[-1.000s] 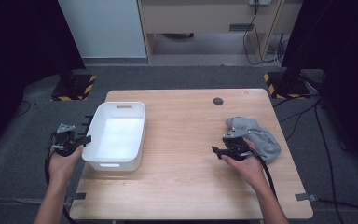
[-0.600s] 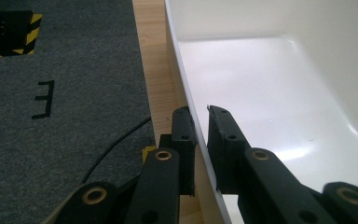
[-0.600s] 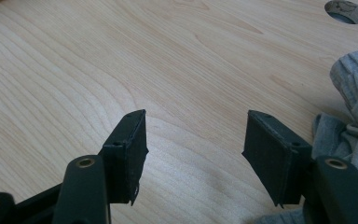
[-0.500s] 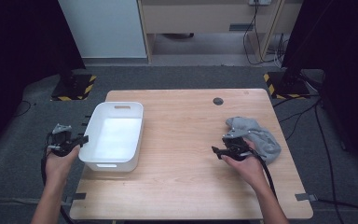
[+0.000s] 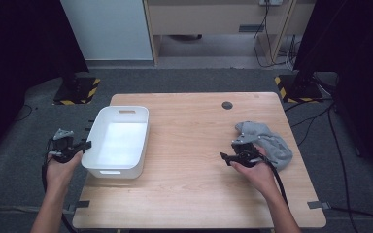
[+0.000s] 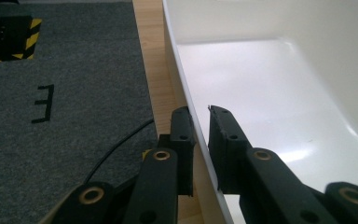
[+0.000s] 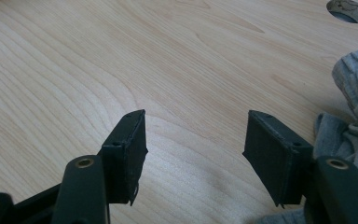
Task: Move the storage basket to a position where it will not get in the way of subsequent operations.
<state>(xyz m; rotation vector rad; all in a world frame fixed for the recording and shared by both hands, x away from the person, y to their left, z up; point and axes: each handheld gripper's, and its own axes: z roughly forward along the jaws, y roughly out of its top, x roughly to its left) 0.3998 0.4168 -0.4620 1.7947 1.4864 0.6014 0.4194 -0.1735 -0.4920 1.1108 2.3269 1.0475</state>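
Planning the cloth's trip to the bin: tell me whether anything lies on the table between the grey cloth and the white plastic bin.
Nothing visible does. Bare light wooden table lies between the crumpled grey cloth and the white rectangular plastic bin. The right gripper, jaws open, hovers beside the cloth; the left gripper clamps the bin's wall.

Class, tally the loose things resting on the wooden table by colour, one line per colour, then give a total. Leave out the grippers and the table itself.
White: 1, the plastic bin
Grey: 1, the crumpled cloth
Total: 2
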